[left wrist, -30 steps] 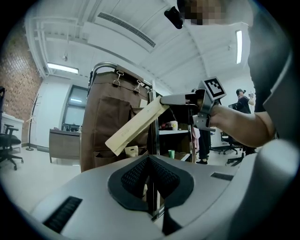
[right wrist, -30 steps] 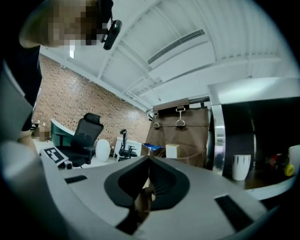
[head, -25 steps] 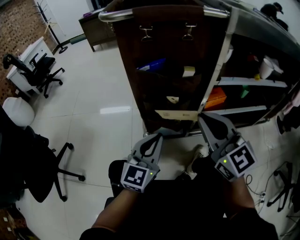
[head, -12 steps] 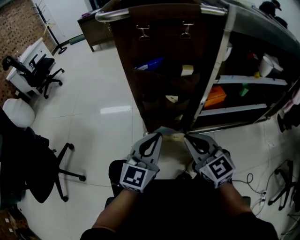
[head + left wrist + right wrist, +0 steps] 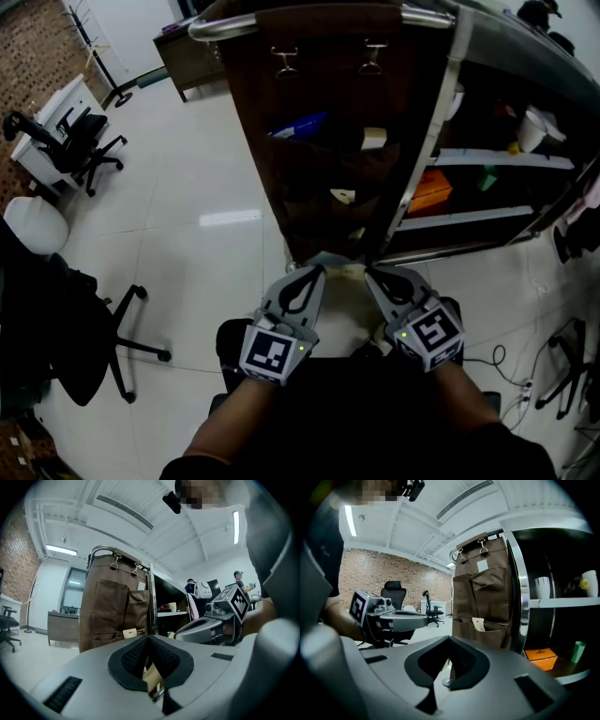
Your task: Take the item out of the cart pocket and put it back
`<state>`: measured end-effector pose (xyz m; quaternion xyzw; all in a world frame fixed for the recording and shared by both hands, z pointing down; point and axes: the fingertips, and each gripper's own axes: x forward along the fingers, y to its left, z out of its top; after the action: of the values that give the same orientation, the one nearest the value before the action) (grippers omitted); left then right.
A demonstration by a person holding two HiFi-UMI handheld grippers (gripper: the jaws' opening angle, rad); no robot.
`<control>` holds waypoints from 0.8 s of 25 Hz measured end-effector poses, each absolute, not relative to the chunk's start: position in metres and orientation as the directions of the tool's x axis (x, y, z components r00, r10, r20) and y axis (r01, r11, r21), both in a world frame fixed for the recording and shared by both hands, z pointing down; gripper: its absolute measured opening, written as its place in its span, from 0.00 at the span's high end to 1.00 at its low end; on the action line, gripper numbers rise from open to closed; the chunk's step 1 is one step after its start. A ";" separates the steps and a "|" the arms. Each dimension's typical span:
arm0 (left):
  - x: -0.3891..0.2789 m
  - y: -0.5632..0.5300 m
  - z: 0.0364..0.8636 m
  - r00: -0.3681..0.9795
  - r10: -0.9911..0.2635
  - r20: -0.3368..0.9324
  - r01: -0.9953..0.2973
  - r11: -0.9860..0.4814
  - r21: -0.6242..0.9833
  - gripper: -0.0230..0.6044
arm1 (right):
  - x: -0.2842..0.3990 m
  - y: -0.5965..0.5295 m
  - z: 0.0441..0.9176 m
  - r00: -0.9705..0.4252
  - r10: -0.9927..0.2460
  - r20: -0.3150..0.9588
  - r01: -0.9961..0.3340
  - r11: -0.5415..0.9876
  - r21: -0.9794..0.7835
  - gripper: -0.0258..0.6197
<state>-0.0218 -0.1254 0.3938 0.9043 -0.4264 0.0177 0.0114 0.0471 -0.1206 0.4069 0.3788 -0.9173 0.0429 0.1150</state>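
Low in front of the cart's brown pocket organizer, you hold both grippers side by side with their tips brought together on one tan card. Left gripper: jaws closed, pads clamped on the card. In the left gripper view a tan edge of it shows in the gap between the pads. Right gripper: jaws all but together, with a pale sliver of the same card pinched between the pads in the right gripper view. The card is out of every pocket and held in the air between the two grippers. In the head view it sits just at the organizer's lower edge, above the pale floor. Whether it touches the fabric cannot be told. The organizer hangs from a chrome rail by two metal clips. Upper pockets hold a blue item and a cream item, and a lower pocket holds a small pale slip. To the right of the organizer, the cart shelves carry an orange box and a white cup. To your left, well apart from the cart, stands a black office chair.
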 end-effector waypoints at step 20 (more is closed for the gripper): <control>-0.024 -0.126 0.391 0.628 -0.778 0.024 -0.778 -0.628 0.010 0.96 | 0.048 -0.125 0.407 -0.686 -0.687 0.241 -0.708 0.706 -0.003 0.93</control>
<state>-0.0236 -0.1259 0.3913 0.9022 -0.4310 0.0085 0.0095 0.0477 -0.1247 0.4066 0.3802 -0.9169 0.0480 0.1113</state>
